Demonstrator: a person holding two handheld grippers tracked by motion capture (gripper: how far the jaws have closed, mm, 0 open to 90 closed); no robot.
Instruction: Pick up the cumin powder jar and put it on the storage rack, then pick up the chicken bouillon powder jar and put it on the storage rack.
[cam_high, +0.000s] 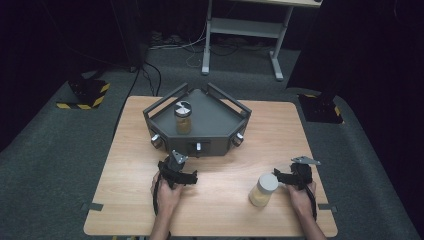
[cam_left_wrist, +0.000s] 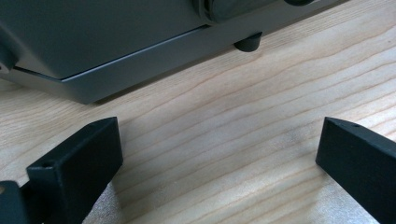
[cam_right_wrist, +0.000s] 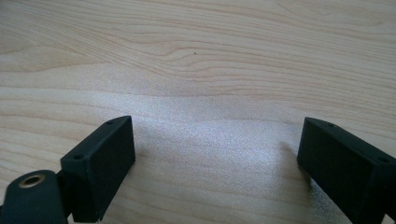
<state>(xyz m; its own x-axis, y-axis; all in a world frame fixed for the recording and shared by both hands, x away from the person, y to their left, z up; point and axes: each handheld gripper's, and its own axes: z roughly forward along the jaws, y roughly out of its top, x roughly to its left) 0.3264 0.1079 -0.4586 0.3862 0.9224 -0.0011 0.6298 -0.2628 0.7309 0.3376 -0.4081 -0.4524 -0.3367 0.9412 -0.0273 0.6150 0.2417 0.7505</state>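
Note:
A grey three-cornered platform (cam_high: 215, 125) with rails and front knobs stands at the back middle of the wooden table (cam_high: 220, 210). On it stands a jar (cam_high: 183, 118) of yellowish stuff with a grey-and-white lid. A second jar (cam_high: 263, 190) with a plain white lid stands on the table at the front right. My right gripper (cam_high: 286, 178) is just right of that jar and apart from it; in the right gripper view the right gripper (cam_right_wrist: 217, 158) is open over bare wood. My left gripper (cam_high: 184, 176) sits in front of the platform. The left gripper (cam_left_wrist: 219, 158) is open, with the platform's base (cam_left_wrist: 116, 60) close ahead.
A rubber foot (cam_left_wrist: 247, 43) holds the platform off the wood. Beyond the table are grey carpet, a white desk frame (cam_high: 245, 30), cables (cam_high: 150, 75) and two stands with black-and-yellow striped bases (cam_high: 85, 95), (cam_high: 322, 107).

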